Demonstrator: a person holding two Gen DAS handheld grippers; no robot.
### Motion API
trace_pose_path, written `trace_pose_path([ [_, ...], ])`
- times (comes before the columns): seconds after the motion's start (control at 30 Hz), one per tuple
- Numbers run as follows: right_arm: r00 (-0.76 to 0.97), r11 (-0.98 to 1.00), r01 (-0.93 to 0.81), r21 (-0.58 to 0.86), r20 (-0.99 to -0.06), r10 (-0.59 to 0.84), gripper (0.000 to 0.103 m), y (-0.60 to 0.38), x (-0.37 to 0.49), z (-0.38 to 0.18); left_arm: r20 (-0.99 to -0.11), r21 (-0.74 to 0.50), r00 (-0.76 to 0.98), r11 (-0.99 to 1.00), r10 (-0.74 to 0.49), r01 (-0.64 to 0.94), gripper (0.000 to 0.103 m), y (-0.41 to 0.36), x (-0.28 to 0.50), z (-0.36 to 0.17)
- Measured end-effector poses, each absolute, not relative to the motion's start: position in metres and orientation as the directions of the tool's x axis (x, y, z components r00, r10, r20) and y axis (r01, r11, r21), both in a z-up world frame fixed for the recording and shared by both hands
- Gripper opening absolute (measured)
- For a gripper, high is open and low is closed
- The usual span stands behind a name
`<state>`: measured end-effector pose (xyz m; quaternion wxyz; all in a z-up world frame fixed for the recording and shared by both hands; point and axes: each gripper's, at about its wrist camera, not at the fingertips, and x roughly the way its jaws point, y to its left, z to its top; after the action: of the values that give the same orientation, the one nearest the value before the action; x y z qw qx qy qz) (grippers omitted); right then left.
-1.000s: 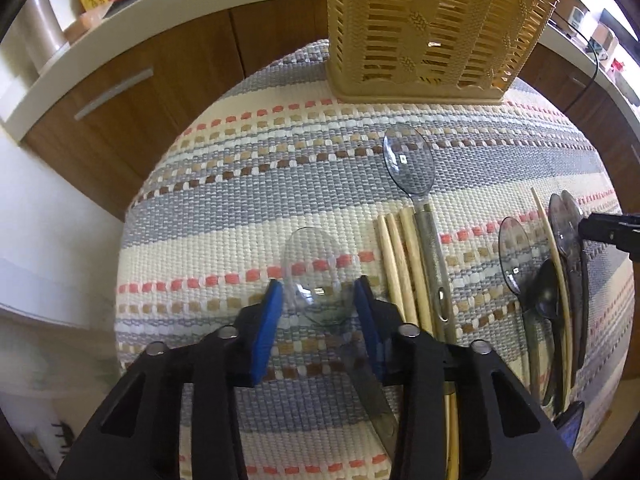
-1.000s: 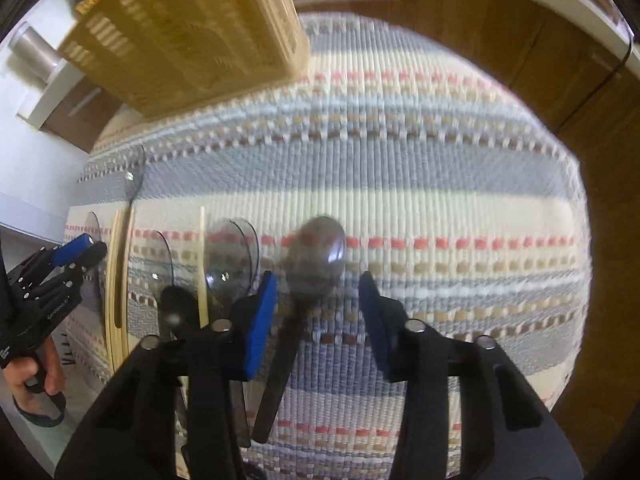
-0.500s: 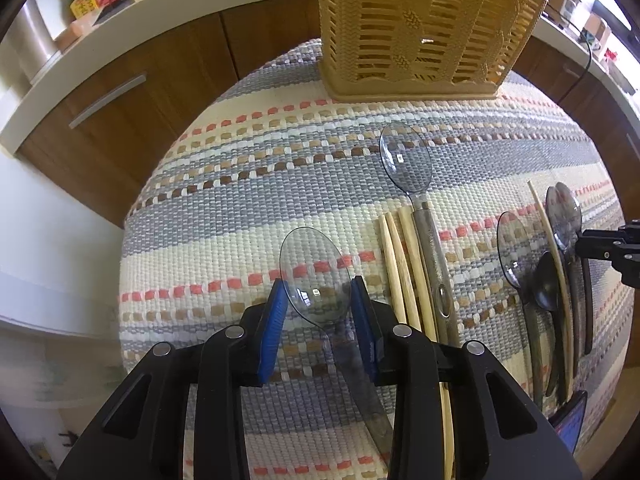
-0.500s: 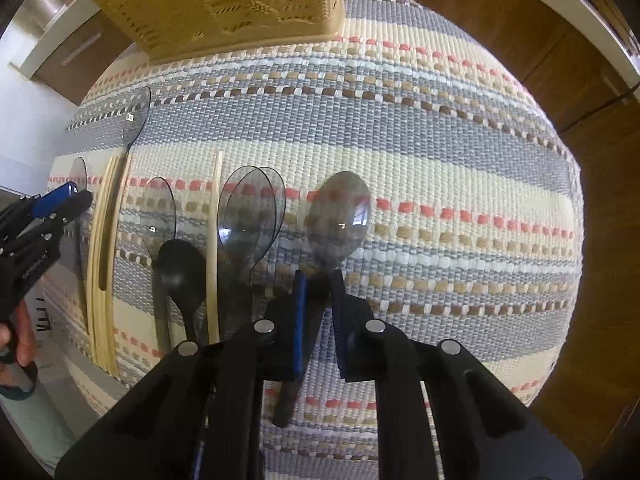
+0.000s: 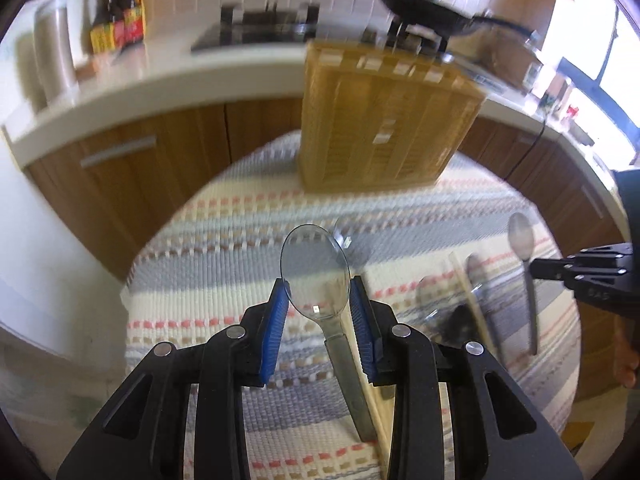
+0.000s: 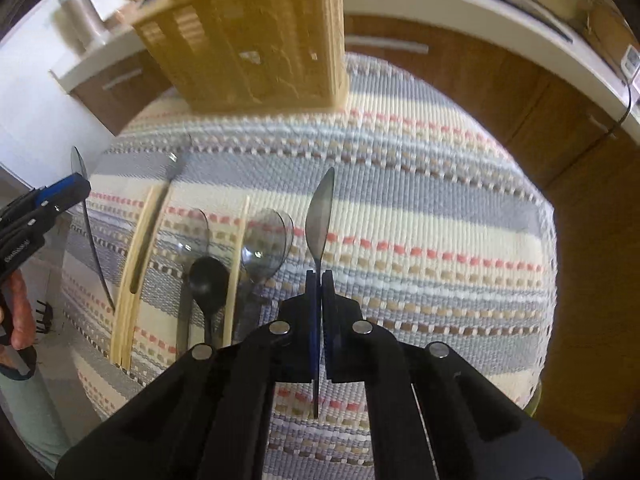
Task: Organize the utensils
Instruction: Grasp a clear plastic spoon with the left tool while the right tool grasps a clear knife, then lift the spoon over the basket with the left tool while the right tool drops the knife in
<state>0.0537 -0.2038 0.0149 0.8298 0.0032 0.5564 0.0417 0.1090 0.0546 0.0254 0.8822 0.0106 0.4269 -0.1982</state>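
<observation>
The left gripper (image 5: 318, 308) has its jaws squeezed on a clear spoon (image 5: 314, 264), lifted up; the right gripper (image 6: 320, 280) pinches a grey spoon (image 6: 320, 216), up too; both are short of the yellow basket (image 6: 256, 40), which looks empty; I think the job has just begun; on the striped cloth (image 6: 420, 208) I count about four spoons (image 6: 208, 280) and several chopsticks (image 6: 138, 248).

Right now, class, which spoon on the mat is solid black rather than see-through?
The small black spoon, lying between two pale chopsticks; the spoons beside it are translucent grey.
</observation>
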Motion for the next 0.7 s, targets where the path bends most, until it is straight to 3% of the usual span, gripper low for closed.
trace_pose_path([
  [0.33,0.646,0.981,-0.146,0.128,-0.739,0.192,0.001,-0.195,0.056,0.098,-0.537,-0.152,0.742,0.912,-0.400,0.382,0.030,0.048,0.103,0.120],
  [0.53,0.771,0.971,-0.191,0.147,-0.589,0.241,0.001,-0.192,0.081,0.156,-0.418,-0.108,0.831,0.929,-0.366,0.355,0.030,0.031,0.139,0.176],
  [0.7,0.805,0.969,-0.187,0.159,-0.541,0.244,0.001,-0.195,0.117,0.176,-0.360,-0.117,0.863,0.935,-0.353,0.334,0.030,0.019,0.179,0.196],
])
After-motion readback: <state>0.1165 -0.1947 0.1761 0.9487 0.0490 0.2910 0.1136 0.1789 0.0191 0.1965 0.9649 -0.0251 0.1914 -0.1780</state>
